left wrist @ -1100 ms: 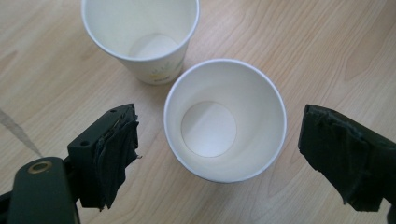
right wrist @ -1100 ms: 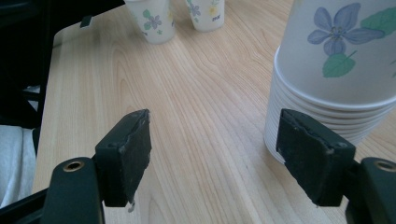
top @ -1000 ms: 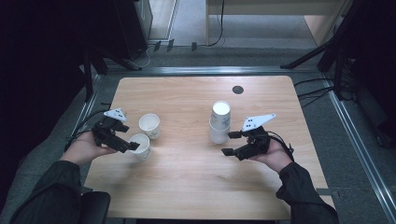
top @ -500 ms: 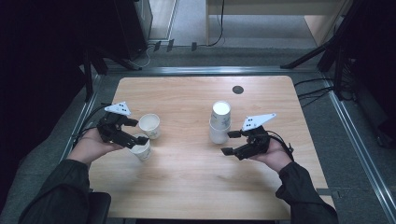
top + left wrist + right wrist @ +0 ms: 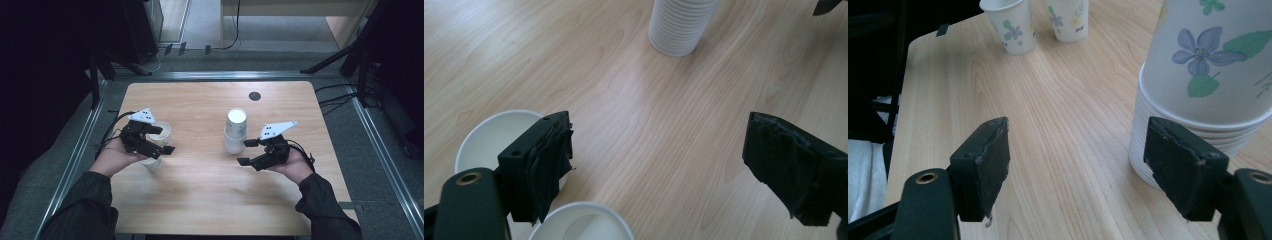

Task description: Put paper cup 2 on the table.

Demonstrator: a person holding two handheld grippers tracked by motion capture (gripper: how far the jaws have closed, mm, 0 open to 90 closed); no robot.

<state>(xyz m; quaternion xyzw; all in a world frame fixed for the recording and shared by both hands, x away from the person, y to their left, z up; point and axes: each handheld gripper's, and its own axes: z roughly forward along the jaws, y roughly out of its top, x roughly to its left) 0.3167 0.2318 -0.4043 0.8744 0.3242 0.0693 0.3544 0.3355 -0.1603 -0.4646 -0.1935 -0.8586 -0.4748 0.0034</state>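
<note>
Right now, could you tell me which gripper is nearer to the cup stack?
Right. The right gripper sits open just beside the cup stack; the left gripper is across the table by two loose cups.

Spread fingers (image 5: 983,165) flank bare table (image 5: 1068,150) beside the cup stack (image 5: 1208,75); two cups (image 5: 1013,25) stand beyond.

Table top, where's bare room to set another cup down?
The wood between the two loose cups and the cup stack is bare, as is the near edge of the table. It is crowded around the left tongs and those cups.
</note>
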